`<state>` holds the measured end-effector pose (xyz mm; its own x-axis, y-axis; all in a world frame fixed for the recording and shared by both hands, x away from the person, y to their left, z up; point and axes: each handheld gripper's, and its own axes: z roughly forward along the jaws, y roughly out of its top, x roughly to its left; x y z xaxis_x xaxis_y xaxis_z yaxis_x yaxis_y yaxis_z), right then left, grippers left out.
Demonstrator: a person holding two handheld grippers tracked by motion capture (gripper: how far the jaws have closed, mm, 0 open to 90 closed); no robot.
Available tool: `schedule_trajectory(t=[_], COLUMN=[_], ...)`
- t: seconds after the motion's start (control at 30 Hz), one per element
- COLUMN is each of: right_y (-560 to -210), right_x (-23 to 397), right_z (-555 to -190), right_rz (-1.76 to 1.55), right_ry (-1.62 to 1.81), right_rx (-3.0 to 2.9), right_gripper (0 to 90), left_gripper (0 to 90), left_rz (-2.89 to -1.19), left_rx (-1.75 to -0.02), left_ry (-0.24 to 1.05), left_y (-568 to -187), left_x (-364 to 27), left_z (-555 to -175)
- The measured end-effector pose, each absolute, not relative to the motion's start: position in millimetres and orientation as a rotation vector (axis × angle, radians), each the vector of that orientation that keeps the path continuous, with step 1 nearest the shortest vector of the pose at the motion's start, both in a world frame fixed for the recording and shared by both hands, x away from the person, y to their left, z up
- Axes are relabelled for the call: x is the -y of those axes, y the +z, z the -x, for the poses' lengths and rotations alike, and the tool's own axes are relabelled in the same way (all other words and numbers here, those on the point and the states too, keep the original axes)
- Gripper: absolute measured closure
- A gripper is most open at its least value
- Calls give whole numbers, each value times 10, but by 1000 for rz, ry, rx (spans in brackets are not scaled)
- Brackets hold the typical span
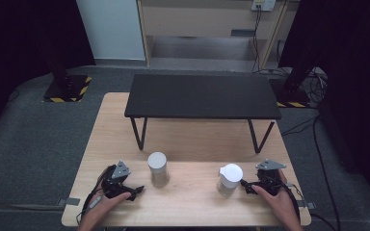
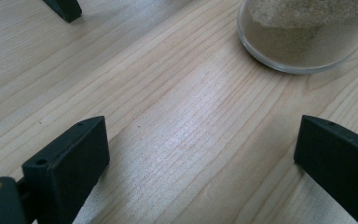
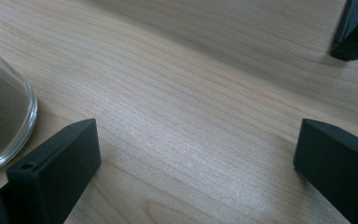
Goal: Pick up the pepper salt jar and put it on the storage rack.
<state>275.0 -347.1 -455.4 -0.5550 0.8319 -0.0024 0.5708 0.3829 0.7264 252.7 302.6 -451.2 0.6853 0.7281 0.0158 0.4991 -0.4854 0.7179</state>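
Two clear jars with white lids stand on the wooden table point(image 1: 192, 139). The left jar point(image 1: 157, 168) holds a sandy powder; its base point(image 2: 303, 37) lies ahead and to the right of my left gripper point(image 2: 200, 154). That left gripper point(image 1: 136, 190) rests low at the table's front left, jaws wide apart over bare wood. The right jar point(image 1: 230, 179) has a spouted lid; its glass wall point(image 3: 0, 126) sits just left of my right gripper point(image 3: 198, 158). My right gripper point(image 1: 245, 185) stands open close beside that jar, nothing between its fingers.
A low black shelf point(image 1: 201, 95) on thin black legs spans the far half of the table; one leg foot point(image 2: 65, 9) is ahead of the left gripper, another foot point(image 3: 354, 32) ahead of the right. Grey carpet surrounds the table.
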Motion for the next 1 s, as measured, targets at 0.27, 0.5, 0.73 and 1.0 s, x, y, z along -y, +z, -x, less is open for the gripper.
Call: schedule_trajectory(t=[0.27, 0.5, 0.73, 1.0], right_y=[-4554, -4554, -4554, -4554], right_x=[3470, 3470, 3469, 3469], right_z=[-2750, -2749, -2749, -2749], right_rz=[-1218, -1220, -1220, -1220], right_ry=[980, 980, 980, 980], right_rx=[-2280, -2279, -2279, -2279], right_gripper=[12, 12, 12, 12], left_gripper=[14, 8, 11, 21], left_rz=[-2188, -2191, -2190, -2188], left_rx=[-938, -932, -929, -894], left_ry=[417, 410, 413, 420], left_y=[-4511, -4509, -4512, -4521], left_x=[-3024, -3026, -3026, -3031], left_z=[-2527, -2531, -2524, -2500])
